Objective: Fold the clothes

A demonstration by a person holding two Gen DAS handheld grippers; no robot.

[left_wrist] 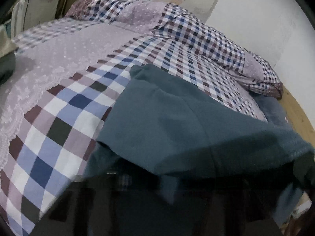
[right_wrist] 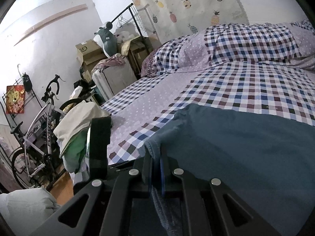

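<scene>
Right gripper [right_wrist: 155, 169] pinches the teal garment [right_wrist: 236, 147] over the bed [right_wrist: 226, 86].

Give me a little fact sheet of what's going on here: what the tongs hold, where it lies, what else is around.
garment: teal cloth, spread on the bed
bed: checked sheet, rumpled quilt at the far end
right tongs: shut on the cloth's edge
left tongs: hidden under draped cloth; grip cannot be told
beside bed: bicycle, boxes, pile of clothes
wall: pineapple curtain
fold: not yet made
</scene>
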